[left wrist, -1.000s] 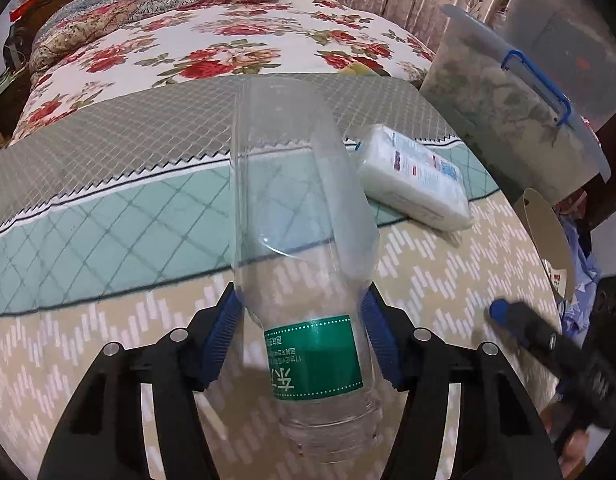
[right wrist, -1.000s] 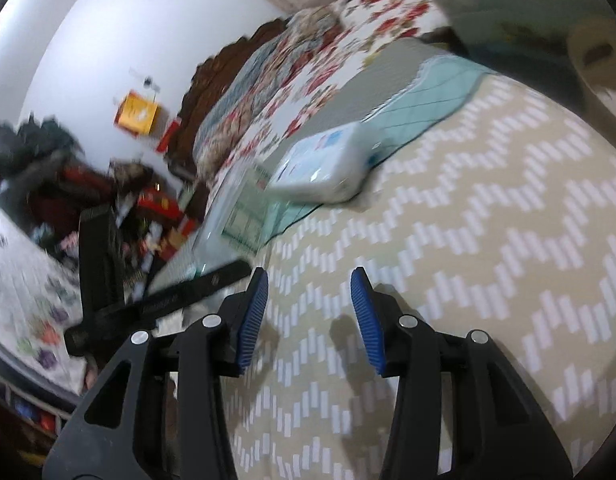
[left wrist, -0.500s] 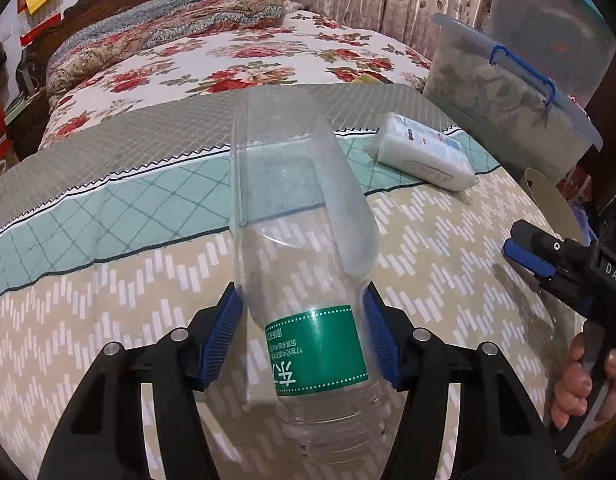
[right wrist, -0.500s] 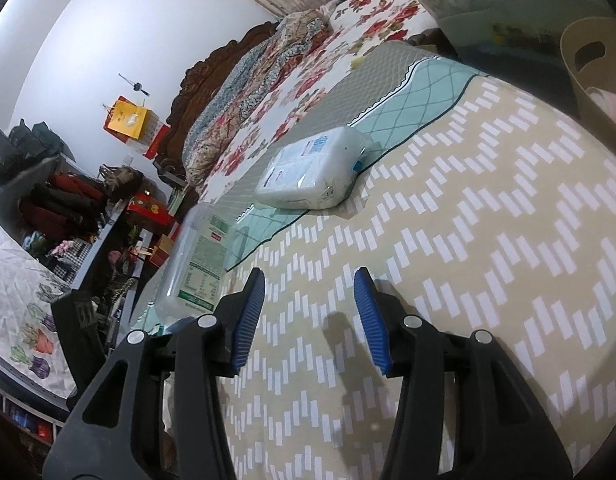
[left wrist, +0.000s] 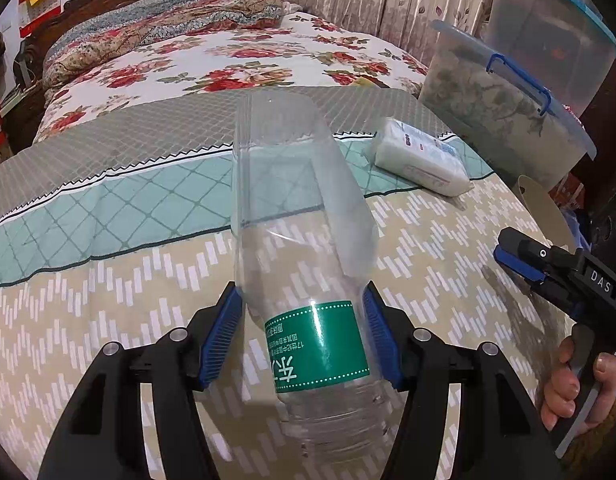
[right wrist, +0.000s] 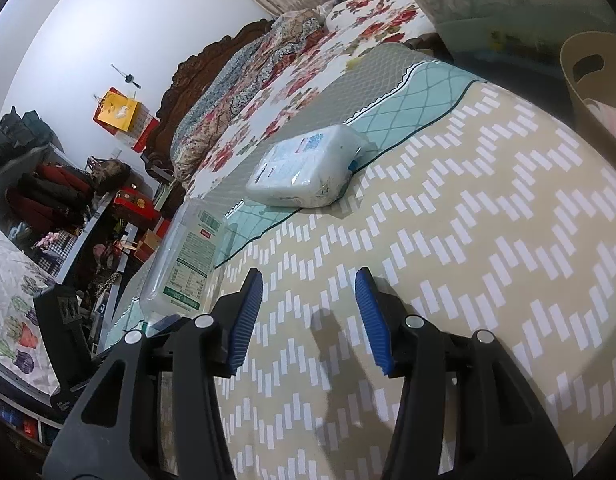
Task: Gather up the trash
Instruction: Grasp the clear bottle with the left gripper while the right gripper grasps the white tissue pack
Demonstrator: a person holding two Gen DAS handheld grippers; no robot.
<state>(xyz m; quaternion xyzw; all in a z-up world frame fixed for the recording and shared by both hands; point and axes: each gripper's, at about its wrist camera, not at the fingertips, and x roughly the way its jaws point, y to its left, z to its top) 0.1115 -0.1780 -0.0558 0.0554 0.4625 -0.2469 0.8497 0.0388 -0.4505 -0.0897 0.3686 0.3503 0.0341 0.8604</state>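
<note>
A clear bottle (left wrist: 304, 280) is clamped by the left gripper (left wrist: 302, 336) at lower centre; the right gripper (right wrist: 308, 318), jaws just eased wider, is seemingly kept empty above the bedspread (right wrist: 488, 240).

- Left gripper (left wrist: 302, 330): black arms, blue ribbed pads, pitched steeply down over the beige zigzag part of the bed cover (left wrist: 88, 320).
- Both pads pressed flat against the sides of a clear plastic bottle (left wrist: 304, 264), at its green label; bottle lifted off the cover, neck toward the camera, base pointing away.
- Right gripper (right wrist: 308, 316): angled down more gently, near the cover's right edge, jaws parted after just widening a little, nothing between the blue pads, only a shadow on the cover below.
- Right hand (left wrist: 576, 384): seen at the right edge of the left wrist view, fingers curled round the gripper's handle and trigger, a sleeve cuff below.
</note>
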